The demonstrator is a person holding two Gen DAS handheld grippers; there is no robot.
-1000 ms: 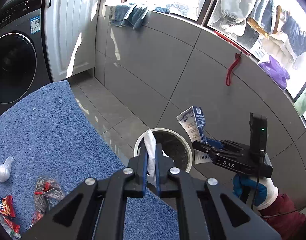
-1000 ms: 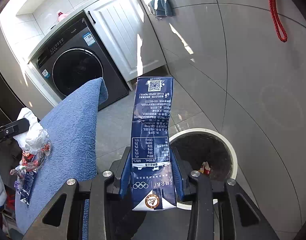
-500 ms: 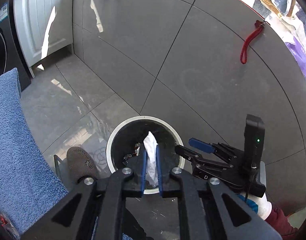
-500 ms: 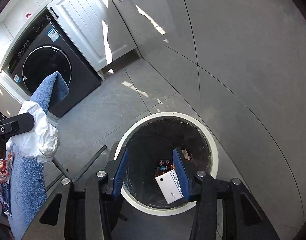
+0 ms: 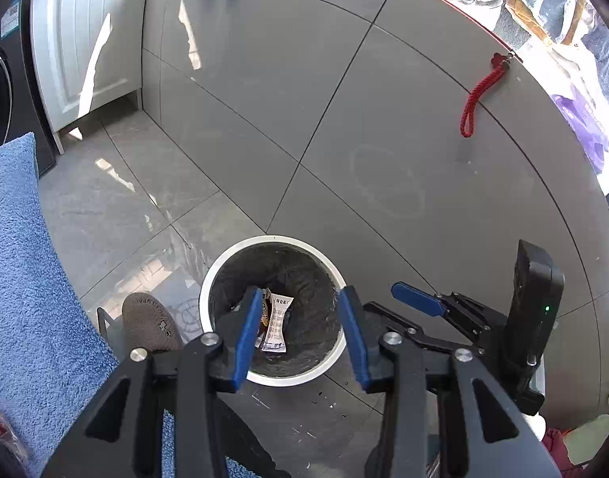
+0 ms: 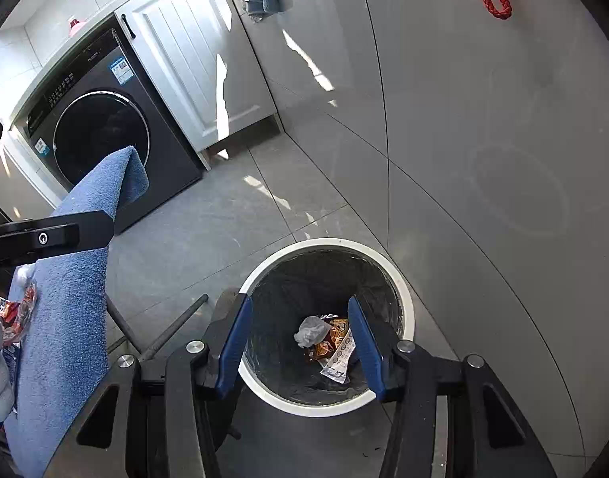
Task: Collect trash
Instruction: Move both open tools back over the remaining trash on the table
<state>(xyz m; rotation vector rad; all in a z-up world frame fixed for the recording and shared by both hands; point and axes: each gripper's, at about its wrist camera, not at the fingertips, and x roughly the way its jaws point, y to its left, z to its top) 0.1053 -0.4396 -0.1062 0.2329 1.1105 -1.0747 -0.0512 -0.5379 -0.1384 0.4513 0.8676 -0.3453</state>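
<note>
A round white-rimmed trash bin (image 5: pixel 224 275) with a dark liner stands on the grey floor by the wall; it also shows in the right wrist view (image 6: pixel 404 290). Inside lie a crumpled white tissue (image 6: pixel 310 330), the flattened carton (image 6: pixel 340 362) and orange wrappers (image 6: pixel 328 340); the carton also shows in the left wrist view (image 5: pixel 276 324). My left gripper (image 5: pixel 300 330) is open and empty above the bin. My right gripper (image 6: pixel 300 342) is open and empty above the bin too, and shows in the left wrist view (image 5: pixel 420 300). More wrappers (image 6: pixel 19 310) lie on the blue towel (image 6: pixel 73 298).
A dark washing machine (image 6: pixel 101 135) and a white cabinet (image 6: pixel 201 59) stand at the back left. A brown slipper (image 5: pixel 149 322) lies left of the bin. A red rope loop (image 5: pixel 480 99) hangs on the grey tiled wall. The towel-covered surface (image 5: pixel 21 271) is at the left.
My left gripper opened and dropped the white tissue into the bin. My right gripper had let the carton fall in and stays open. Both grippers moved over the bin.
</note>
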